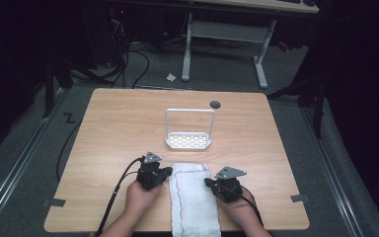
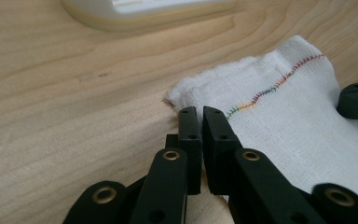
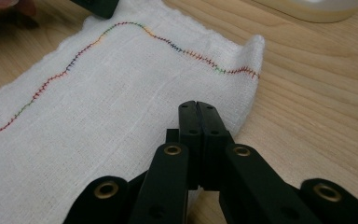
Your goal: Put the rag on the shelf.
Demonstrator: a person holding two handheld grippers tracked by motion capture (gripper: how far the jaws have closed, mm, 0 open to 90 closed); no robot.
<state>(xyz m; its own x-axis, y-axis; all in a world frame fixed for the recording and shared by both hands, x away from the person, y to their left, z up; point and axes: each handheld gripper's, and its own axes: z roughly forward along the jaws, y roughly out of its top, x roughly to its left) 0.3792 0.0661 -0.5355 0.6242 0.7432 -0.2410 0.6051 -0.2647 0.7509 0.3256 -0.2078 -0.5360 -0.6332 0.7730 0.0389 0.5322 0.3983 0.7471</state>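
Left gripper view: the left gripper (image 2: 202, 114) pinches the cloth (image 1: 193, 197) at its left edge; the right gripper (image 3: 198, 108) pinches its right edge. Flat on the counter (image 1: 118, 128), it looks light and limp, best held by corners.

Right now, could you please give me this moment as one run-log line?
left gripper: shut on cloth's left edge | right gripper: shut on right edge | white cloth: flat on table | rack: beyond cloth

A white rack (image 1: 189, 140) stands mid-frame on the desk (image 1: 118, 128); a dark round hole (image 1: 215, 104) sits just above it.
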